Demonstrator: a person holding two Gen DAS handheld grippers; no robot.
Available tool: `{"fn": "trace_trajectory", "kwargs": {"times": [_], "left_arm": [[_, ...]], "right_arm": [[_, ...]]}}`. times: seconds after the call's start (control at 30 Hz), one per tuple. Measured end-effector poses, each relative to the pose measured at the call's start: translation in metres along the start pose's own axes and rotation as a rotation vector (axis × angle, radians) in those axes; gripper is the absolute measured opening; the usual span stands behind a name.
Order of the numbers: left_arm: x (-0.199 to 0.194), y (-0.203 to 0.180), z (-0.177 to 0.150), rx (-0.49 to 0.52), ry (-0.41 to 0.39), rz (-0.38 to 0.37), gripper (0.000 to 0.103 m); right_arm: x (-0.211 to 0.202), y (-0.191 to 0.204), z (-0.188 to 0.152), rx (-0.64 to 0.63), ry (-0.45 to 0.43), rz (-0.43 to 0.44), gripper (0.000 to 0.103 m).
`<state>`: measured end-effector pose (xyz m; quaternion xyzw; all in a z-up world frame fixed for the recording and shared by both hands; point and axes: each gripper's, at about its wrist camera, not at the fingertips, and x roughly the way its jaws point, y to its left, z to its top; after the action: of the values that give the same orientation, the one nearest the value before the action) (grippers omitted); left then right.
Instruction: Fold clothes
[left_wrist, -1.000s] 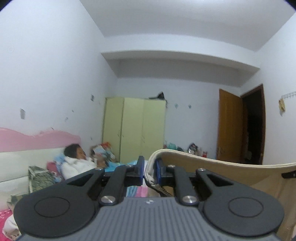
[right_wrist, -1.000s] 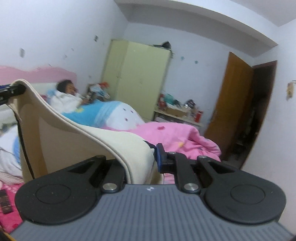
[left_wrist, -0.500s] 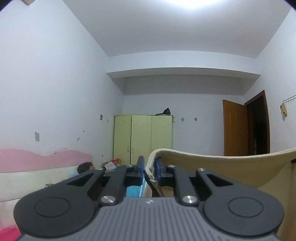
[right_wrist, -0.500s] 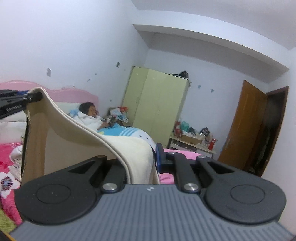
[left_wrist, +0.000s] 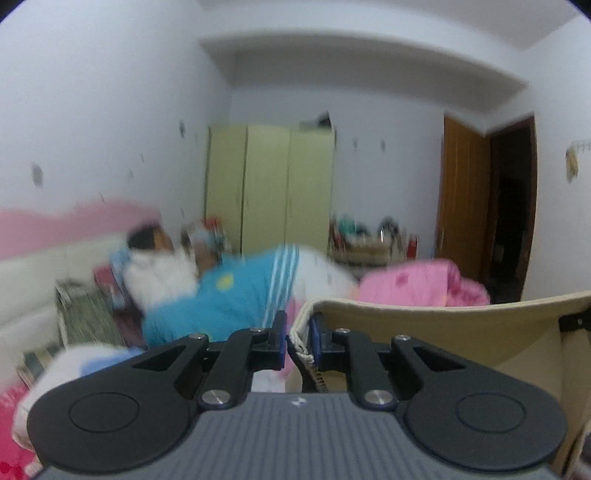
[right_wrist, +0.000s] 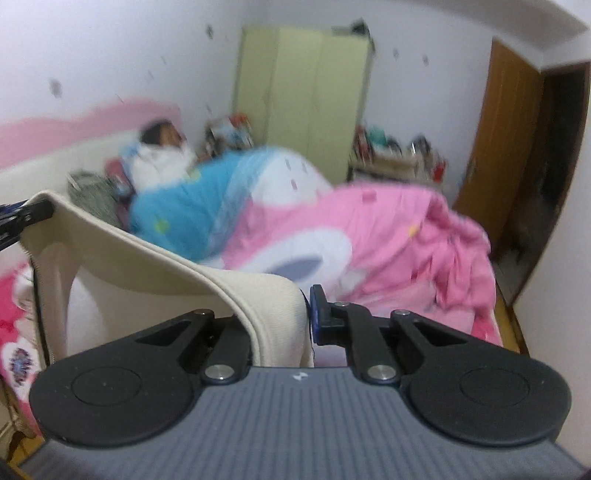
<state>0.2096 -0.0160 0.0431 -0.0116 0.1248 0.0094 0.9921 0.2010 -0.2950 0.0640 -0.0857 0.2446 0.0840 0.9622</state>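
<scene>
Half a second ago the left wrist view looked mostly at ceiling and upper wall; now both views have tipped down, and the bed fills their lower half. Both are smeared with motion blur, so the arms are judged to be swinging downward together. This suggests the cream garment (right_wrist: 155, 266) is being carried down toward the bed to be laid flat for folding.

The left claw (left_wrist: 298, 334) is clenched on one corner of the garment's ribbed edge, next to what looks like a zipper. The right claw (right_wrist: 306, 317) grasps the other end, the cloth draped over its left finger. The garment hangs in the air between them, its top edge stretched in a shallow curve, not yet touching anything.

The bed (right_wrist: 14, 354) is crowded: a pink quilt (right_wrist: 388, 236) is heaped toward its far right edge, a blue quilt (left_wrist: 221, 299) lies beside it, and a person (right_wrist: 159, 147) lies near the pink headboard (left_wrist: 66, 225). Only the near left edge, with its red floral sheet, looks free. Beyond stand a pale green wardrobe (left_wrist: 269, 184) and a brown door (left_wrist: 463, 192).
</scene>
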Motion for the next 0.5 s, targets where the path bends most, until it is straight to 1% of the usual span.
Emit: {"fn": "trace_trajectory", "kwargs": {"times": [0.1,0.17,0.23,0.37,0.5], "left_arm": [[0.075,0.014,-0.031,0.021,0.084,-0.024,0.014],[0.111,0.014,-0.060,0.069,0.114,-0.026,0.015],[0.141,0.012,-0.098,0.123,0.144,-0.030,0.015],[0.204,-0.001,-0.170,0.203,0.228,-0.036,0.015],[0.251,-0.010,-0.238,0.282,0.294,-0.016,0.015]], "right_arm": [[0.072,0.010,-0.016,0.022,0.066,-0.050,0.007],[0.120,0.016,-0.026,0.037,0.110,-0.084,0.007],[0.167,0.023,-0.038,0.047,0.152,-0.117,0.007],[0.257,0.028,-0.084,0.037,0.222,-0.148,0.007],[0.343,0.028,-0.146,0.017,0.295,-0.145,0.007]]}}
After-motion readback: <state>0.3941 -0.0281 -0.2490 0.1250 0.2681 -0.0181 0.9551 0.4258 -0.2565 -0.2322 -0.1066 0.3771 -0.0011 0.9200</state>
